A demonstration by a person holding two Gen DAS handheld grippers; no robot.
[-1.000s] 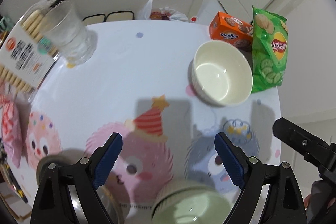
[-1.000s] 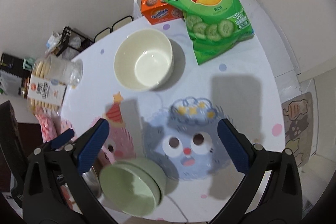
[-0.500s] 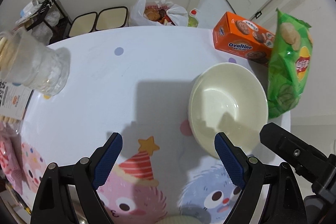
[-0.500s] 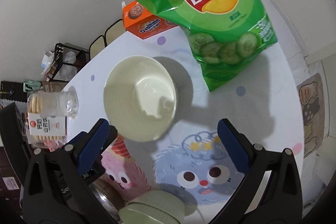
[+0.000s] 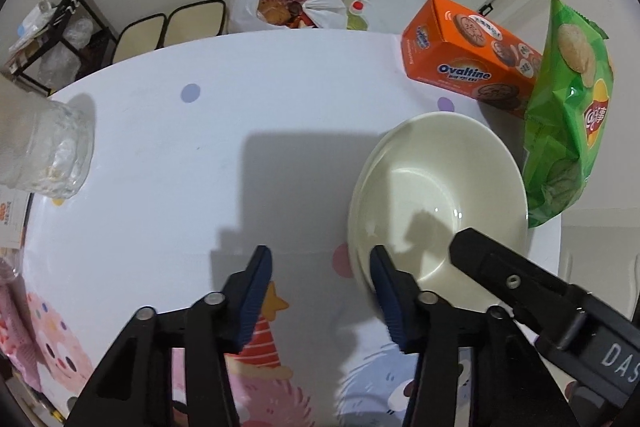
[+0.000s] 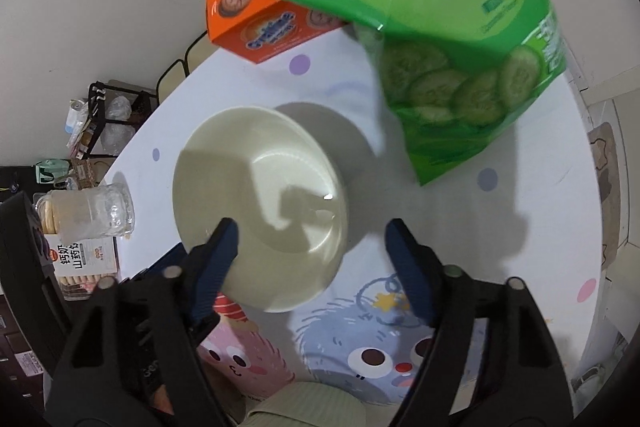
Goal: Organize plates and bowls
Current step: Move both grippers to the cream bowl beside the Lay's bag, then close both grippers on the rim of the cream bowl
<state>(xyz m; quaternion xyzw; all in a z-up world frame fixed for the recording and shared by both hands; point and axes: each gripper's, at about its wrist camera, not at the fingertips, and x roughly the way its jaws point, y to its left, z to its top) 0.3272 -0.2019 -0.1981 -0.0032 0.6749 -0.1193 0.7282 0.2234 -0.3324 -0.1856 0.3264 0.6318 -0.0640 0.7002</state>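
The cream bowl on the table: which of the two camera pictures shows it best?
The left wrist view shows the cream bowl best: nearly its whole rim and inside are visible, with only the near edge hidden behind black gripper parts. In the right wrist view, a blue finger overlaps its left rim and shadow darkens its inside.

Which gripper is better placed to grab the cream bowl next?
Probably right. The right gripper, jaws just closing, straddles the near rim of the bowl, pads not yet pressing. The left gripper, also closing, has only bare table between its jaws, beside the bowl.
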